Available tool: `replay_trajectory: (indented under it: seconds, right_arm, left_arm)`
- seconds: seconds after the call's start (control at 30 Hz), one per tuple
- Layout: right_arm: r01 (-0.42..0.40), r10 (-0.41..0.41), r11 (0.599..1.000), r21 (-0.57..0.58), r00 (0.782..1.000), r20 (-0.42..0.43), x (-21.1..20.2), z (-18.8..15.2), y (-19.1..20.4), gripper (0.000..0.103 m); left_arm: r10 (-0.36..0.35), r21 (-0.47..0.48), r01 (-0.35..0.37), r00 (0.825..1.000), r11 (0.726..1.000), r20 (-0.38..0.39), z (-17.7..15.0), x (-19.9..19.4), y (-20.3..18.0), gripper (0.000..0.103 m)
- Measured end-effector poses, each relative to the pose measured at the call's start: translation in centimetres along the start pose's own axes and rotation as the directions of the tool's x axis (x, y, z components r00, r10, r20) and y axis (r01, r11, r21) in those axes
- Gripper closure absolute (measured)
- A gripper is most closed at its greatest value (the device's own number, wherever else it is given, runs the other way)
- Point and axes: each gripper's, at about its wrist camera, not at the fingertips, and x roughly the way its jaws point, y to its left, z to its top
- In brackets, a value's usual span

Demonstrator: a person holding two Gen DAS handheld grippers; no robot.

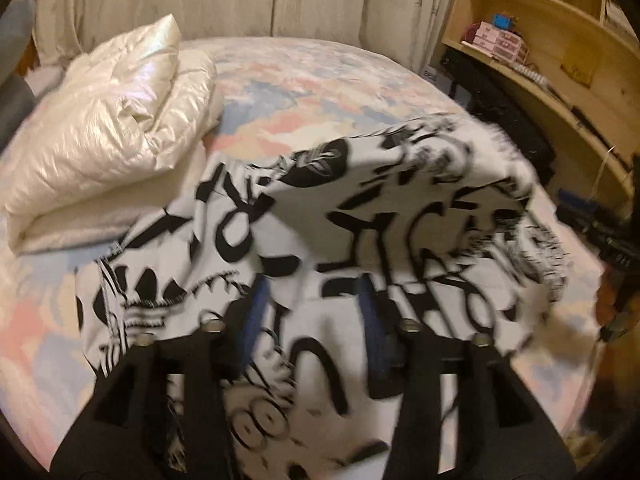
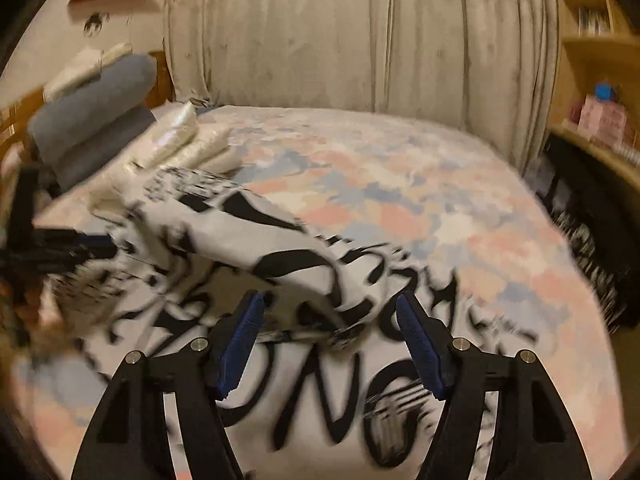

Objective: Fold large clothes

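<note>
Step in hand: folding the black-and-white printed garment (image 1: 360, 216) over itself on the bed (image 1: 304, 76), by the look of the raised flap.
Left claw (image 1: 312, 312): standing wide apart, cloth draping over and between the fingers; no pinch showing, though blur is hiding much.
Right claw (image 2: 332, 340): standing apart too, blue pads (image 2: 240, 344) bare, garment lying just ahead and beneath.
Garment: lying directly under both claws, one flap lifting ahead of the left claw, edges blurring.
Doing it well: judging that carrying the flap evenly, keeping both corners level and laying edge onto edge before smoothing, is giving the cleanest fold.
Edges: bed edge falling away right of the right claw, toward the shelf (image 1: 560, 40).
Open room: plenty of bare bedspread lying ahead of both claws.
Crowding: cream puffy jacket (image 1: 108, 120) sitting ahead-left of the left claw, just beside the garment; grey cushion (image 2: 92, 112) far left.
</note>
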Motion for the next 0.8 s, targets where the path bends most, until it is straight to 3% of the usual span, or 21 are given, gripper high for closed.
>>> replay_trajectory:
  seconds: [0.13, 0.27, 0.33, 0.5, 0.73, 0.8]
  right_arm:
    - [-0.117, 0.122, 0.982, 0.150, 0.992, -0.029, -1.8, 1.5, 0.6, 0.019]
    - [-0.225, 0.259, 0.914, 0.338, 0.964, -0.058, -1.6, 2.6, 0.2, 0.014]
    - [-0.262, 0.319, 0.864, 0.429, 0.946, -0.064, -0.9, 3.1, -0.5, 0.012]
    - [-0.288, 0.415, 0.693, 0.660, 0.909, -0.039, 1.7, 3.5, -2.5, 0.008]
    - [-0.269, 0.458, 0.551, 0.790, 0.889, -0.016, 5.9, 3.8, -4.7, 0.007]
    - [-0.257, 0.467, 0.509, 0.821, 0.884, -0.013, 7.5, 3.6, -5.2, 0.007]
  left_arm:
    - [-0.113, -0.085, 0.109, 0.993, 0.990, -0.035, 1.4, -1.9, -0.3, 0.039]
    - [-0.198, -0.193, 0.182, 0.978, 0.964, -0.068, 3.7, -2.1, 0.2, 0.035]
    - [-0.252, -0.287, 0.218, 0.964, 0.933, -0.085, 4.9, -1.5, 1.0, 0.035]
    - [-0.333, -0.461, 0.260, 0.939, 0.849, -0.083, 6.9, 0.4, 3.5, 0.034]
    - [-0.410, -0.625, 0.296, 0.911, 0.723, -0.043, 7.9, 3.7, 6.2, 0.033]
    - [-0.417, -0.644, 0.287, 0.907, 0.709, -0.055, 8.0, 5.1, 6.5, 0.033]
